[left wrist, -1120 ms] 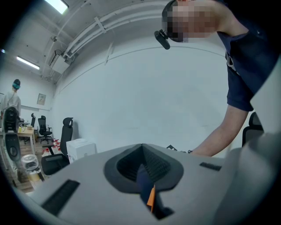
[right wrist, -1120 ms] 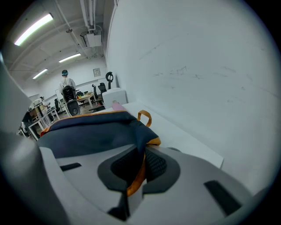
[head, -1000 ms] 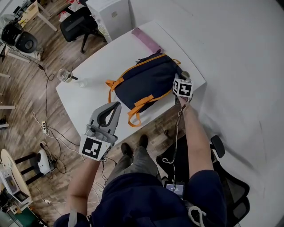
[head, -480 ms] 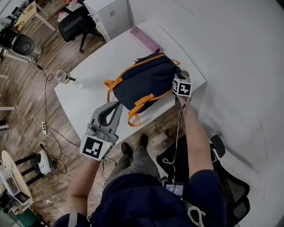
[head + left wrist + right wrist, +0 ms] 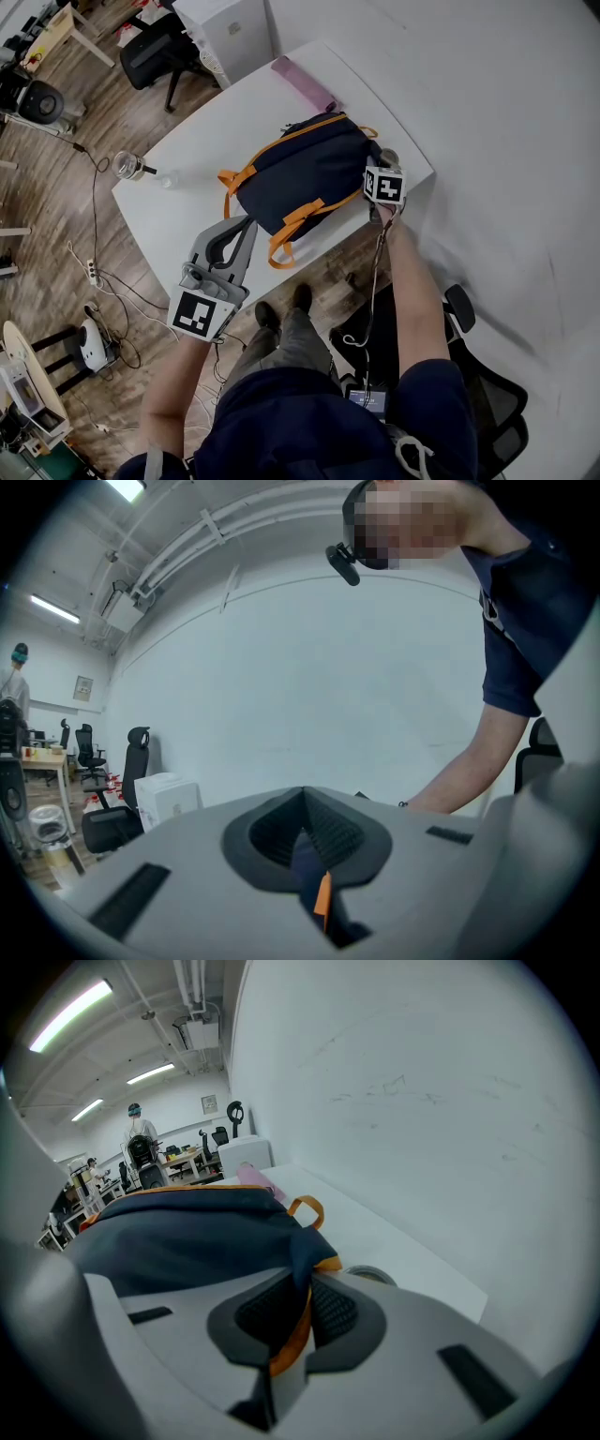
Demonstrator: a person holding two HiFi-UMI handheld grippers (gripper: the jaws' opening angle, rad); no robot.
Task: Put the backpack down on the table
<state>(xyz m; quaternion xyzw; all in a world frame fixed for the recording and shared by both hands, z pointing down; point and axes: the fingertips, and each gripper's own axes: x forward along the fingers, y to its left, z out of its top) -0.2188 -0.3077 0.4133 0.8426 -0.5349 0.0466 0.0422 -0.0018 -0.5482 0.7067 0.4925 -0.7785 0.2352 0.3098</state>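
Head view, backpack: lay flat on the table, its orange straps trailing toward 7 o'clock.
Head view, pink case: lay on the table at the backpack's 12 o'clock, apart from it.
Head view, left gripper: sat at the backpack's 7 o'clock, tip at its edge.
Head view, right gripper: sat at the backpack's 3 o'clock, against its end.
Left gripper view, jaws: were closed, pinching a navy-and-orange strap.
Right gripper view, jaws: were clamped on the backpack's orange-trimmed navy corner.
Right gripper view, backpack: rested on the table, spreading toward 10 o'clock.
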